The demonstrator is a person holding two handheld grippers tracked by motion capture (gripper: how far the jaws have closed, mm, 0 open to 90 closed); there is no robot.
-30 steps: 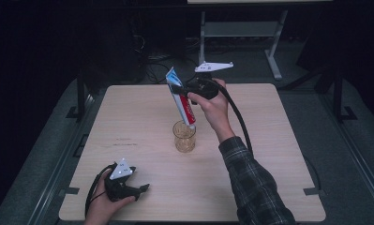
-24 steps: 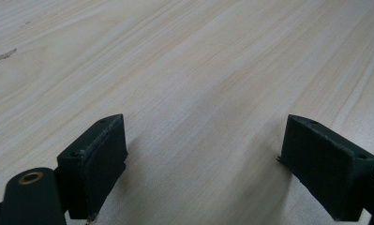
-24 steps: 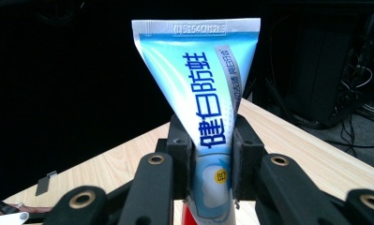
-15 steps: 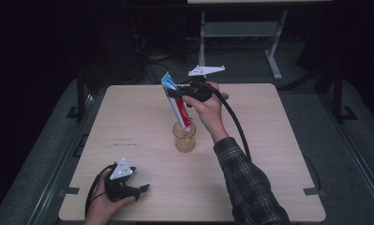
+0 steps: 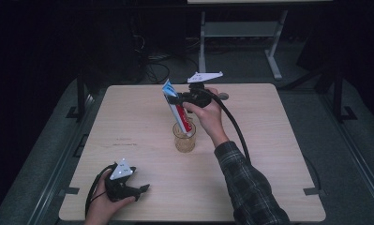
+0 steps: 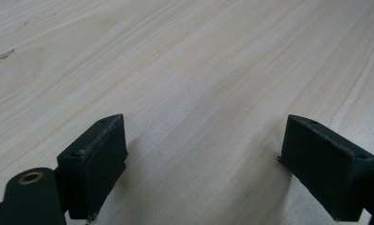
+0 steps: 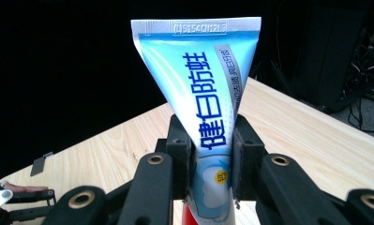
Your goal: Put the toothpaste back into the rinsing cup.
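A blue, white and red toothpaste tube (image 5: 177,108) stands tilted, its lower end inside a clear glass cup (image 5: 184,137) at the middle of the wooden table (image 5: 278,140). My right gripper (image 5: 175,100) is shut on the tube's upper part. In the right gripper view the pads (image 7: 181,154) press both sides of the tube (image 7: 208,103), whose crimped flat end points up. My left gripper (image 5: 140,190) rests low at the table's near left corner. Its jaws stand wide apart over bare wood in the left gripper view (image 6: 203,159), with nothing between them.
A white desk frame (image 5: 236,33) stands on the dark floor beyond the far edge of the table. A black cable (image 5: 234,126) trails from the right gripper along the sleeve. Dark floor surrounds the table.
My right hand has sunk a little and shifted left with the tube, bringing its lower end down into the cup. The left gripper has stayed where it was.
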